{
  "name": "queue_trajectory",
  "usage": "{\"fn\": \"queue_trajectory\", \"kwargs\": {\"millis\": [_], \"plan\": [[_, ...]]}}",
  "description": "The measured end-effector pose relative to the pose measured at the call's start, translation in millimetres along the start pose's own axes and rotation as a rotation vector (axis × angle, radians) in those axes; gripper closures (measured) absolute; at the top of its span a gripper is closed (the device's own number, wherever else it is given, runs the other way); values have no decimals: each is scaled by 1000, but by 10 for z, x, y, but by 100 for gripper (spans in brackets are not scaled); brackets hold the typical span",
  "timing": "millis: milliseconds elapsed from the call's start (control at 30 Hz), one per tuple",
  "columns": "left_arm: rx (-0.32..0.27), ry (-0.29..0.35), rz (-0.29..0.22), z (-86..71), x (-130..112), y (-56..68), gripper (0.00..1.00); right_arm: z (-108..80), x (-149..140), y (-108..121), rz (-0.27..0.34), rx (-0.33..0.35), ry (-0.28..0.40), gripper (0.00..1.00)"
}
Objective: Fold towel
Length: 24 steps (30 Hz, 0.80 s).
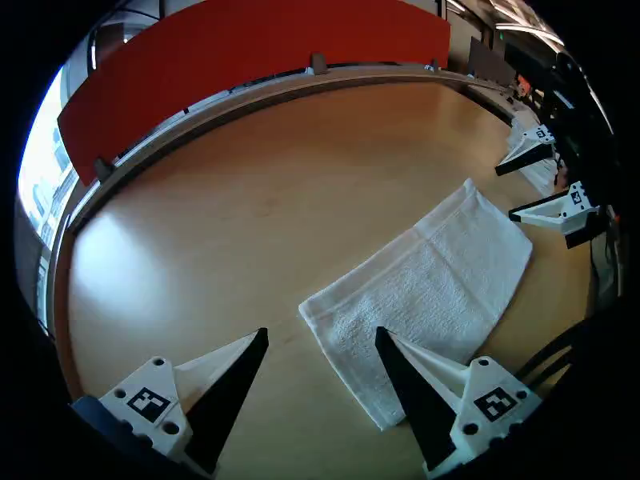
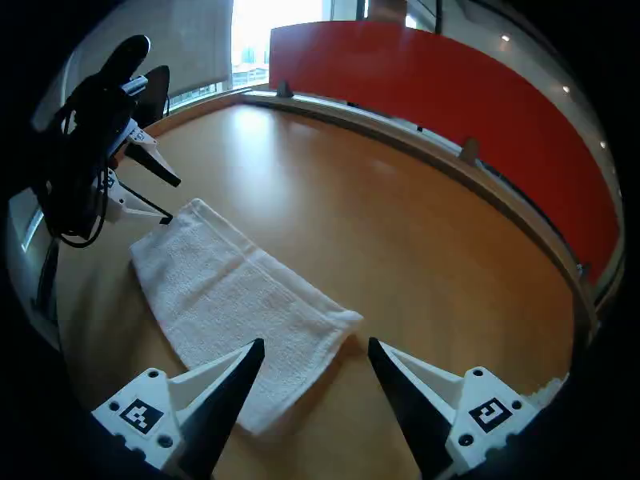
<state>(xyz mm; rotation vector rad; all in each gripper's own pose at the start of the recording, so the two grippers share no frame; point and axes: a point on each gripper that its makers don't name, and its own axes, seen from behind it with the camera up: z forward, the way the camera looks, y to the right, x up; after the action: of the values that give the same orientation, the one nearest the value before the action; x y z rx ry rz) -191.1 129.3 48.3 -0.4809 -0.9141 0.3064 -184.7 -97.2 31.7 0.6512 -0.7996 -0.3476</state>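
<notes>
On the wooden surface [image 1: 280, 176], a white towel [image 1: 432, 272] is lying flat between the left gripper [image 1: 320, 332] and right gripper [image 2: 314, 342], both hovering at opposite short ends with fingers apart. A neat fold is likely calling for level, simultaneous corner pinches, edges kept aligned.

Wooden table [image 1: 304, 184]; red divider [image 1: 240, 48]; window [image 2: 280, 20]

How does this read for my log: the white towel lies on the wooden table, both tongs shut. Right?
Not quite: both tongs are open. The left gripper view shows the left tongs spread wide, the right gripper view the right tongs likewise. The white towel does lie on the wooden table.
</notes>
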Motion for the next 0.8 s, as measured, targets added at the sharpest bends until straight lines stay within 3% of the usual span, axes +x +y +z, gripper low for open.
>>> {"fn": "queue_trajectory", "kwargs": {"millis": [367,800], "plan": [[-1,9,-15,-95,-44,15,0,-81,-44,-50,-1,3,7,0],[13,13,-81,-284,-265,90,0,-258,-179,-169,21,1,12,0]]}}
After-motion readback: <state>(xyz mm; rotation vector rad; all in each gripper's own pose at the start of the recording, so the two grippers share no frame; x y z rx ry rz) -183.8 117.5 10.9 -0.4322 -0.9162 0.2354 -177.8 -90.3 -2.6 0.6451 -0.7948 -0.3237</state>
